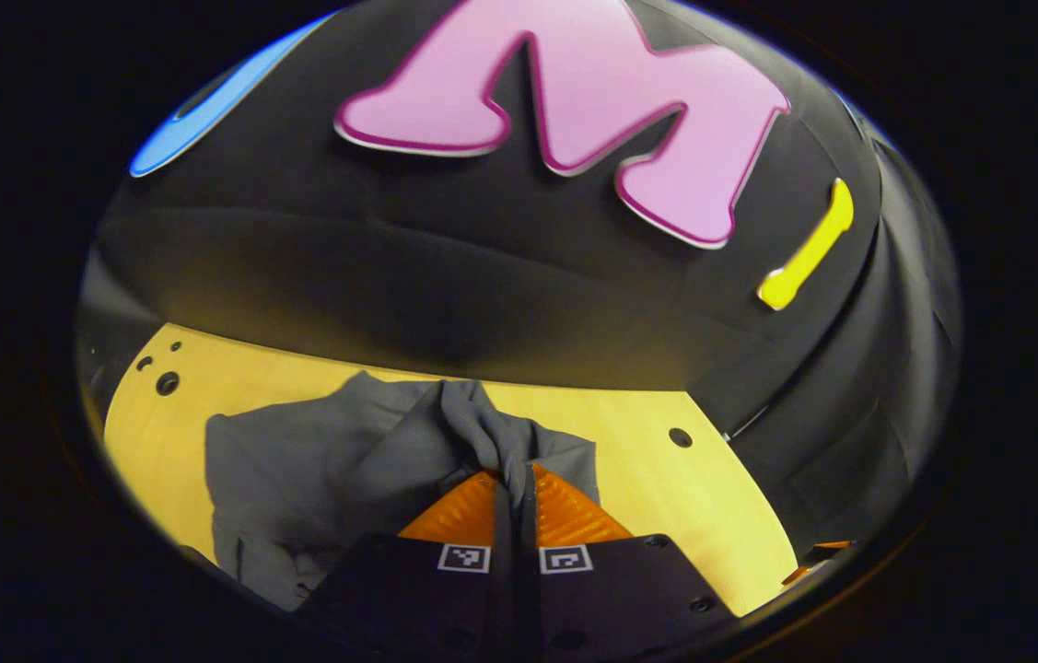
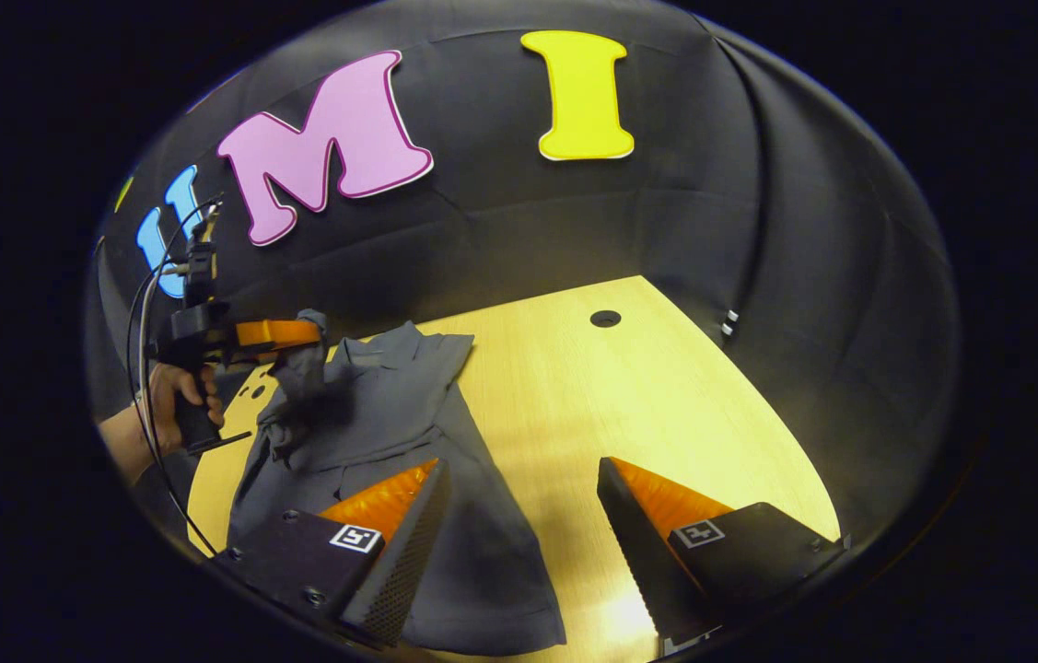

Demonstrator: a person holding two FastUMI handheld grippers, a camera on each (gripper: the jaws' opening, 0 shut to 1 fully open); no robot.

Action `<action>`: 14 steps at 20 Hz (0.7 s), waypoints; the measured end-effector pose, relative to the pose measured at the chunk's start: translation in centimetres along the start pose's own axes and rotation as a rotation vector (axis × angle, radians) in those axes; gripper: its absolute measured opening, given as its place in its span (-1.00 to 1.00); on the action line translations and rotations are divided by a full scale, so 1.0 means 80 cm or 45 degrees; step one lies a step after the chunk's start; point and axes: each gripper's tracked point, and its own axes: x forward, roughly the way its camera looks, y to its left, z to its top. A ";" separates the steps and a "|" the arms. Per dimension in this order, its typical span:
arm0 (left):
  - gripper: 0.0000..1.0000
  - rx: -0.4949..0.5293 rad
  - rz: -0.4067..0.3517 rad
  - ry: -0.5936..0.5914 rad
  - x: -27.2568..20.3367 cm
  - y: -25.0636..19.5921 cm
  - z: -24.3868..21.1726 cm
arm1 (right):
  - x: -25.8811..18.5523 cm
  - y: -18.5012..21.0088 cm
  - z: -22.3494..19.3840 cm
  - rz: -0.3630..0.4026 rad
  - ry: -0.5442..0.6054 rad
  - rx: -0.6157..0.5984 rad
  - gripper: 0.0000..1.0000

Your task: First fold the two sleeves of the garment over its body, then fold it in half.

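Grey garment [image 1: 316, 479] sleeve pinched in left tongs [image 1: 515, 493]; right tongs [image 2: 523, 497] wide apart, holding nothing.

Booth dimly lit; table [image 2: 666, 405] brightly lit from above, with glare at its near edge; soft shadows are cast around the garment [image 2: 408, 442]; fisheye edges are curved and darkened

Dark grey garment [image 2: 408, 460] spread on the yellow wooden table [image 2: 666, 405], one sleeve [image 1: 482, 433] bunched and lifted.
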 end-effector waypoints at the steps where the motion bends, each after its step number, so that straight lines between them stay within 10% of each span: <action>1: -0.89 0.020 -0.012 0.016 0.013 -0.013 -0.006 | -0.001 -0.005 -0.002 -0.001 0.005 0.001 0.97; 9: -0.82 0.021 0.062 0.104 0.060 -0.046 -0.042 | -0.008 -0.027 -0.022 0.007 0.062 -0.006 0.96; 14: 0.08 -0.023 0.008 0.052 0.036 -0.054 -0.026 | -0.005 -0.014 -0.035 0.045 0.090 -0.018 0.96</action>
